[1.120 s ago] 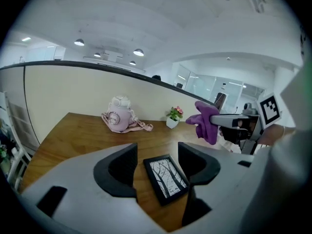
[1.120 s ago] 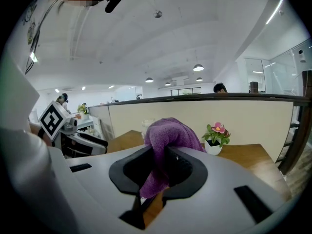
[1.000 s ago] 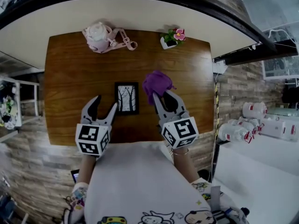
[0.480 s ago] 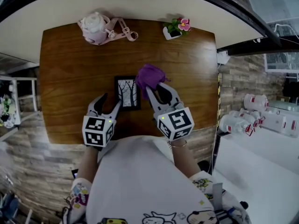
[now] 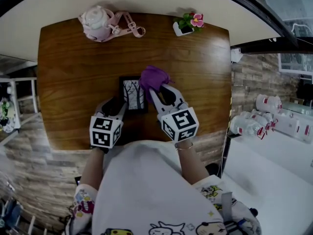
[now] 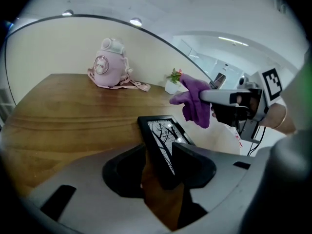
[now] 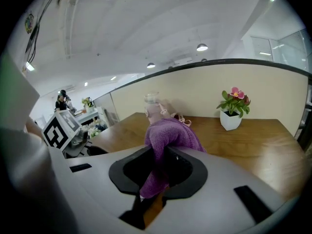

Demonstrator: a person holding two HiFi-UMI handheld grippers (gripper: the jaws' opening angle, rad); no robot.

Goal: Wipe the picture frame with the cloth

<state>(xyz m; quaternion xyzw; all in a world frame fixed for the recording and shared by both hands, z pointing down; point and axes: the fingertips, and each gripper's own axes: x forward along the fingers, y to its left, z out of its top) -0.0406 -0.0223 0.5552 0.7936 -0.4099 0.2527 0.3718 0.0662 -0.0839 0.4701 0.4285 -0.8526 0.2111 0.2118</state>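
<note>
A small black picture frame (image 5: 132, 94) with a tree drawing lies flat on the wooden table (image 5: 68, 82). My left gripper (image 5: 116, 106) is down at its near edge. In the left gripper view the frame (image 6: 163, 140) sits between the closing jaws of that gripper (image 6: 158, 165), with a strip of table still showing beside one jaw. My right gripper (image 5: 161, 92) is shut on a purple cloth (image 5: 153, 77), which hangs bunched over the frame's far right corner. The cloth (image 7: 168, 140) fills the gap between the right jaws.
A pink bottle (image 5: 98, 23) with a strap stands at the table's far left. A small white pot of flowers (image 5: 188, 23) stands at the far right. A cream counter runs behind the table, and a brick wall lies to the right.
Both grippers have come down and forward to the frame. The left jaws have narrowed around its near edge. The cloth has shifted left onto the frame's corner.
</note>
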